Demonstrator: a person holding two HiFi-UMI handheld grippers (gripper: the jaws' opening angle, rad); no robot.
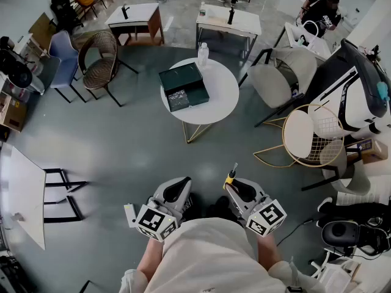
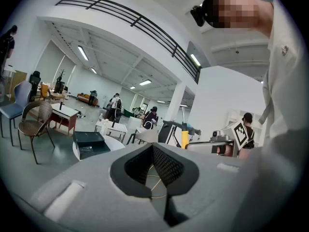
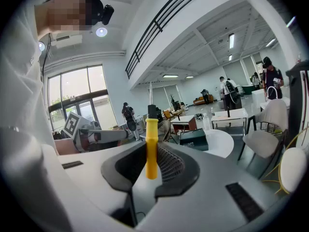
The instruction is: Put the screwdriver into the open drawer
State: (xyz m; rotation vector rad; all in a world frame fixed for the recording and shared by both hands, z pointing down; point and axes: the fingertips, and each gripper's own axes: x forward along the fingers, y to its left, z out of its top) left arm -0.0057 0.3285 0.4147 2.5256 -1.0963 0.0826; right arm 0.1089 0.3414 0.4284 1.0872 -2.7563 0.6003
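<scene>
My right gripper (image 1: 235, 185) is shut on a screwdriver (image 1: 231, 176) with a yellow handle. It stands upright between the jaws, black end upward, in the right gripper view (image 3: 151, 146). My left gripper (image 1: 177, 191) is shut with nothing in it; its pads (image 2: 145, 166) meet. Both grippers are held close to my body, well short of the round white table (image 1: 223, 96). On that table sits a dark green box (image 1: 182, 81) with its drawer (image 1: 178, 100) pulled out toward me. The box also shows in the left gripper view (image 2: 89, 141) and the right gripper view (image 3: 194, 138).
A clear bottle (image 1: 203, 54) stands at the table's far edge. A brown wicker chair (image 1: 101, 57) and a blue chair (image 1: 61, 54) stand at left, white chairs (image 1: 284, 75) and a gold wire chair (image 1: 311, 133) at right. Two desks (image 1: 135, 16) and people stand farther back.
</scene>
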